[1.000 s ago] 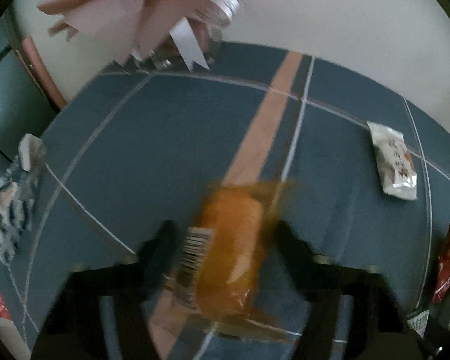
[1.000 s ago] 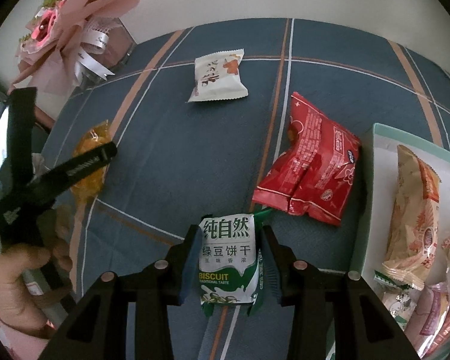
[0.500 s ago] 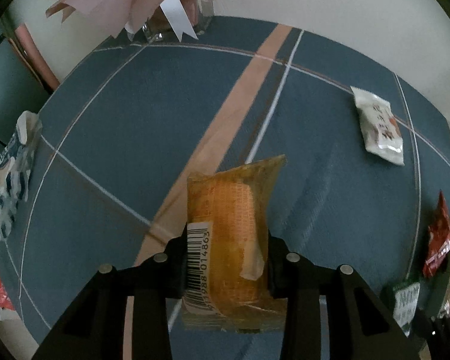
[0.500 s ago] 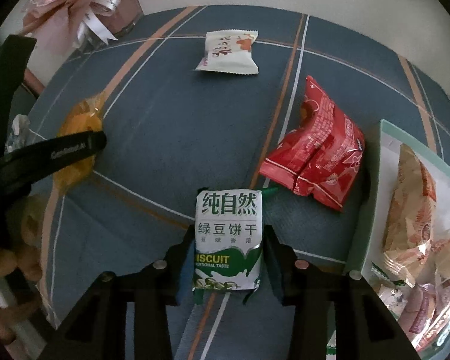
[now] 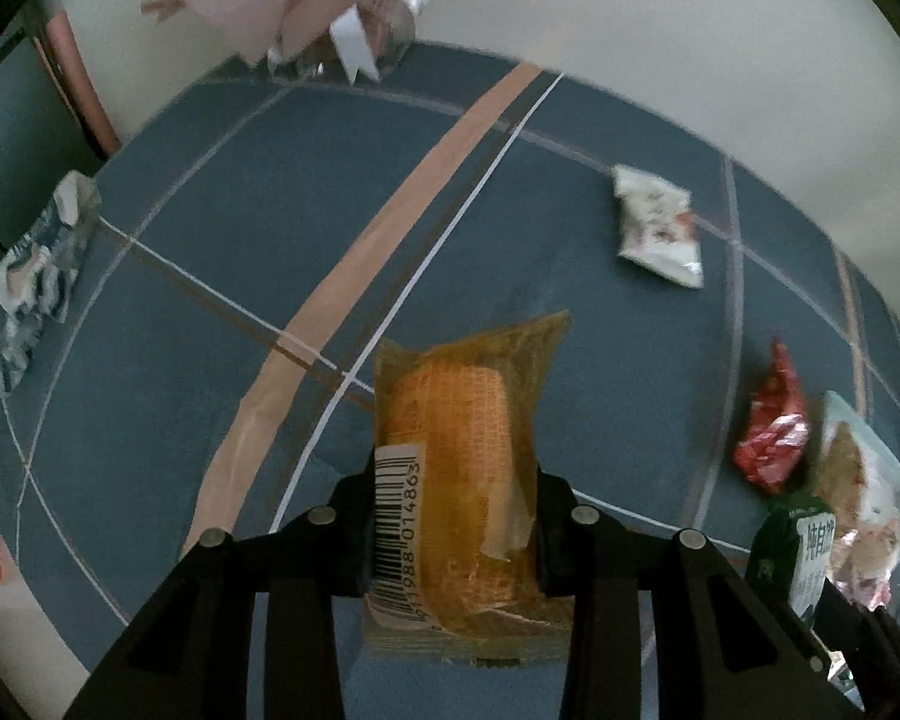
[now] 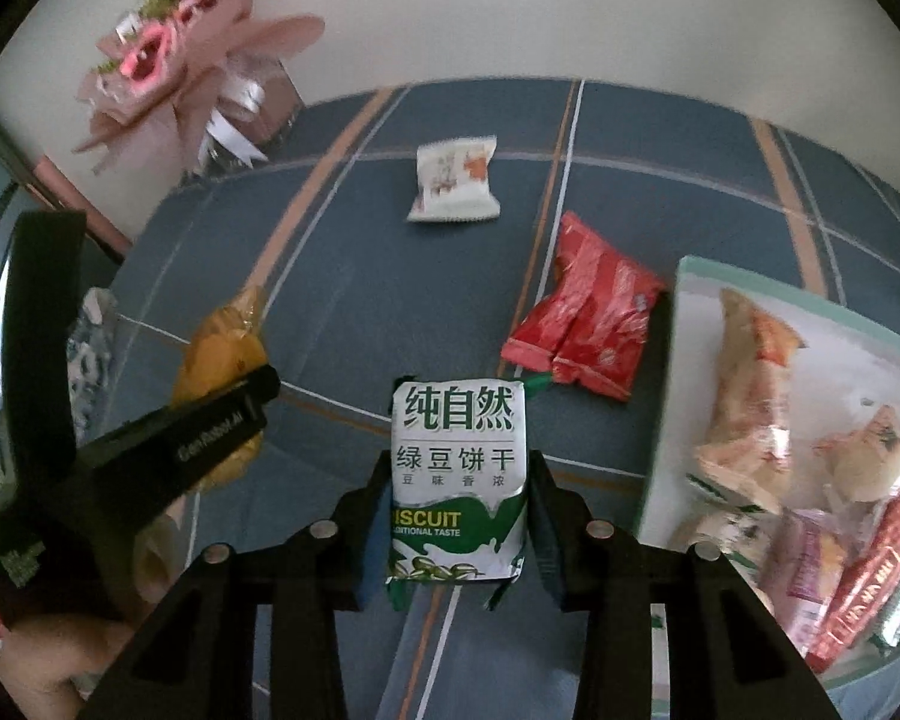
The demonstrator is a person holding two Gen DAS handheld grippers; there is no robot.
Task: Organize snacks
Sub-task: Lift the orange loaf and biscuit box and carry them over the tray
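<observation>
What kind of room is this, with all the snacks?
Probably a home, maybe a dining table. A blue checked tablecloth covers it, a pink bouquet stands by the wall, and a tray holds wrapped snacks.

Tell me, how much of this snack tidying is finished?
Partly. Several packets already lie in the tray. In hand: the left gripper is shut on the orange cake packet, and the right gripper is shut on the green biscuit packet. Left on the tablecloth: the white packet and the red packet.
</observation>
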